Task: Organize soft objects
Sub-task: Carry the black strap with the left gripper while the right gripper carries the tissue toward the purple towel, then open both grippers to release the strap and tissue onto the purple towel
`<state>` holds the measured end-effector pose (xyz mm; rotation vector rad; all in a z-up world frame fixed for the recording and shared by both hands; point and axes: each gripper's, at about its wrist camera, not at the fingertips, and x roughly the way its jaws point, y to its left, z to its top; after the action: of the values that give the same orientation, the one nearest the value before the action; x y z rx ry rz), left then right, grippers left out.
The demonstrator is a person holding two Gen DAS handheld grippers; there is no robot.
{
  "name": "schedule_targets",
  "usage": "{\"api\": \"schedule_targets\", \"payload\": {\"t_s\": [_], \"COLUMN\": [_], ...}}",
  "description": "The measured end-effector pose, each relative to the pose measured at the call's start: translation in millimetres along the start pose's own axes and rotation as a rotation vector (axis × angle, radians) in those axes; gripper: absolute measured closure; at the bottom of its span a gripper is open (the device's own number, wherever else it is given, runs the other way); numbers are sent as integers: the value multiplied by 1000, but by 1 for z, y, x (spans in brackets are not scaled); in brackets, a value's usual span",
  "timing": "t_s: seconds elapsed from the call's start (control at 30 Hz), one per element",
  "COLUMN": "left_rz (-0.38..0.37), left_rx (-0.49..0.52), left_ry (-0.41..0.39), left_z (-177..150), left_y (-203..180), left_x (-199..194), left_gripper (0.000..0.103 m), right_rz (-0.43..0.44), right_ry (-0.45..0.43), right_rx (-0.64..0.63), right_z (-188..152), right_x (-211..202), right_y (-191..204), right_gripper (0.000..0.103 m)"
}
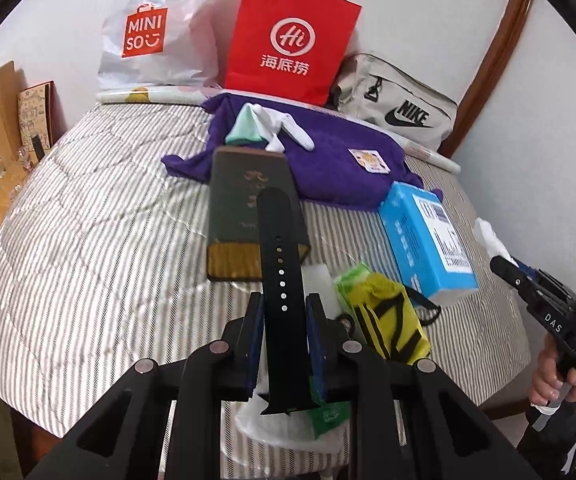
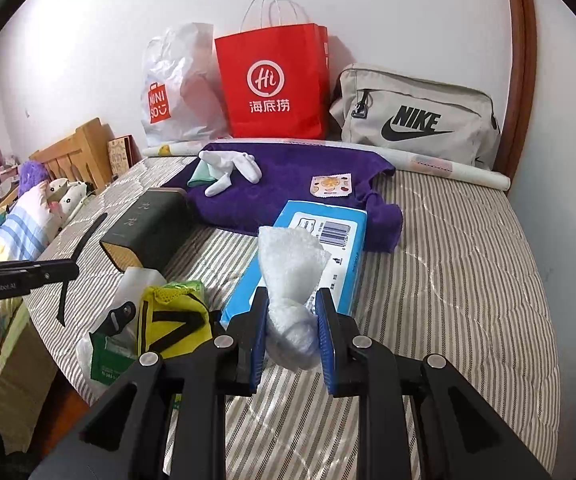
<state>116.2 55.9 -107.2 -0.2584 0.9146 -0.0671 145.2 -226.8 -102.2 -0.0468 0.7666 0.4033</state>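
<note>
My left gripper [image 1: 283,312] is shut on a black watch strap [image 1: 277,248], held upright above the striped bed [image 1: 87,240]. In the right wrist view that strap [image 2: 87,232] shows at the left edge. My right gripper [image 2: 292,320] is shut on a crumpled piece of white bubble wrap [image 2: 290,268], lifted over the bed [image 2: 468,280]. On a purple towel [image 1: 328,160] [image 2: 288,184] farther back lie white socks [image 1: 283,126] [image 2: 231,168] and a mint cloth [image 1: 245,128]. A yellow and black pouch [image 1: 392,320] [image 2: 175,320] lies near the bed's front edge.
A dark green box [image 1: 247,208] [image 2: 147,228] and a blue carton [image 1: 428,240] [image 2: 320,240] lie mid-bed. Against the wall stand a white plastic bag [image 2: 175,88], a red paper bag [image 2: 275,84] and a grey Nike bag [image 2: 416,120]. A wooden headboard [image 2: 79,148] is at the left.
</note>
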Motion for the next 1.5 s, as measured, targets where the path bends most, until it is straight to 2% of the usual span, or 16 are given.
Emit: {"api": "schedule_targets", "payload": {"t_s": [0.3, 0.83, 1.17, 1.5], "left_rz": [-33, -63, -29, -17], "left_rx": [-52, -56, -19, -36], "left_ry": [-5, -8, -10, 49], "left_z": [27, 92, 136, 164], "left_y": [23, 31, 23, 20], "left_x": [9, 34, 64, 107], "left_gripper": [83, 83, 83, 83], "right_rz": [-20, -39, -79, -97], "right_ry": [32, 56, 83, 126], "right_rx": [3, 29, 12, 7], "right_z": [17, 64, 101, 126], "right_x": [16, 54, 104, 155], "right_y": [-1, -11, -25, -36], "right_gripper": [80, 80, 80, 80]}}
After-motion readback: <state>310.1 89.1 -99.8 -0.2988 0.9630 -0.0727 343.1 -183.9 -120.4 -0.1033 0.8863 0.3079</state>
